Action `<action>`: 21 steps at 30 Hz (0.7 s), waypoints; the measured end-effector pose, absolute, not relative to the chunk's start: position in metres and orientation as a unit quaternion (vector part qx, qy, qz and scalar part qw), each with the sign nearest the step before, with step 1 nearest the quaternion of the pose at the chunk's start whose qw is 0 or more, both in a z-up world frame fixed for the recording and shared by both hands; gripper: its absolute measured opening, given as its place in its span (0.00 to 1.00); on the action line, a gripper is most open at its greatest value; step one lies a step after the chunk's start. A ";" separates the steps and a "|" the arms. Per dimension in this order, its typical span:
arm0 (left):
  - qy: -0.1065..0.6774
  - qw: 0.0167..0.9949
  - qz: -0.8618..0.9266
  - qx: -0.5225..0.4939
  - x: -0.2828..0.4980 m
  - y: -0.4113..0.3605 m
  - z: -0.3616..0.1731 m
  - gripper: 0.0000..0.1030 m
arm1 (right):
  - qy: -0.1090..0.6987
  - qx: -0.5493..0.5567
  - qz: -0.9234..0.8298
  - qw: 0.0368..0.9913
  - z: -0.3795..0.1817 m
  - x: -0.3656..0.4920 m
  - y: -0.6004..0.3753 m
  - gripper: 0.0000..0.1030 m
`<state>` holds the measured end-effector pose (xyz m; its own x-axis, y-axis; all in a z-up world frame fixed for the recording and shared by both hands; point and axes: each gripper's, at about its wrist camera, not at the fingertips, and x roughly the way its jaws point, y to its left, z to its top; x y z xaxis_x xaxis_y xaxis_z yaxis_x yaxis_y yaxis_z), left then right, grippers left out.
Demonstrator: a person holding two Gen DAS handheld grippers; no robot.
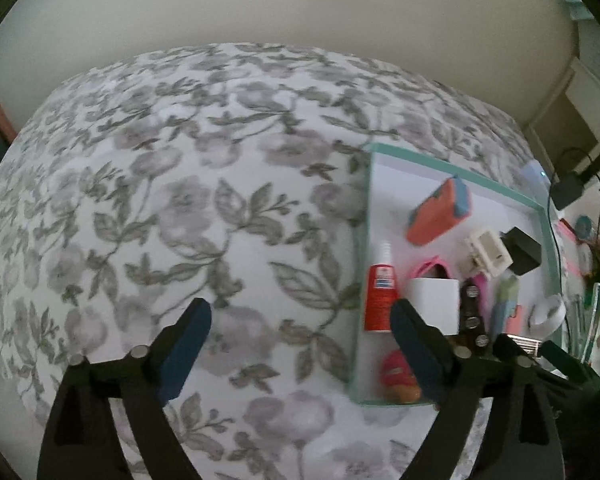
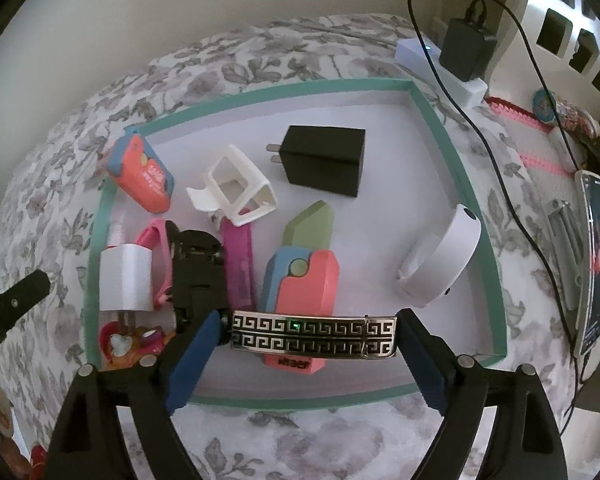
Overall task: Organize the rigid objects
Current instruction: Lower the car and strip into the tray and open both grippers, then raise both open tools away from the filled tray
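Metal, patterned with a Greek key, the bar (image 2: 314,335) spans the gap of my right tool (image 2: 308,344) from pad to pad. The jaws stand as wide as they go, and whether the pads press it or only frame it I cannot tell. It hangs over the near part of the tray (image 2: 440,120), above the pink-and-blue knife (image 2: 300,280).

My left tool (image 1: 300,348) is spread and empty over the flowered bedspread (image 1: 180,160), its right finger just crossing the tray's left edge beside the red bottle (image 1: 378,298).

I judge the sorting well along: farther in lie the white plug (image 2: 126,282), purple stick (image 2: 240,268), white clip (image 2: 236,190), orange case (image 2: 142,174), black charger (image 2: 324,160) and white band (image 2: 444,264). The bar seems the piece left to set down.
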<state>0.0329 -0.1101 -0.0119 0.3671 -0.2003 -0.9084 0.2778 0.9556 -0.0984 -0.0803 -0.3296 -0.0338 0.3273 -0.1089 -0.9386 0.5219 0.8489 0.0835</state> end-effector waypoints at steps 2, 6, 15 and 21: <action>0.541 0.827 -0.146 0.037 0.030 -0.106 -0.012 0.90 | 0.539 0.187 -0.197 0.797 -0.030 -0.081 -0.326 1.00; 0.525 0.838 -0.143 0.047 0.021 -0.102 -0.007 0.91 | 0.531 0.185 -0.194 0.804 -0.024 -0.082 -0.320 1.00; 0.521 0.838 -0.154 0.053 0.006 -0.092 0.003 0.91 | 0.512 0.181 -0.185 0.819 -0.008 -0.093 -0.305 1.00; 0.503 0.849 -0.153 0.059 -0.005 -0.086 0.014 0.91 | 0.500 0.174 -0.181 0.829 0.003 -0.098 -0.295 1.00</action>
<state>-0.0049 -0.0858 0.0136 0.4478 -0.2001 -0.8714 0.3190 0.9462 -0.0533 -0.0983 -0.2949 0.0027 0.4349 -0.1266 -0.8915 0.4743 0.8738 0.1073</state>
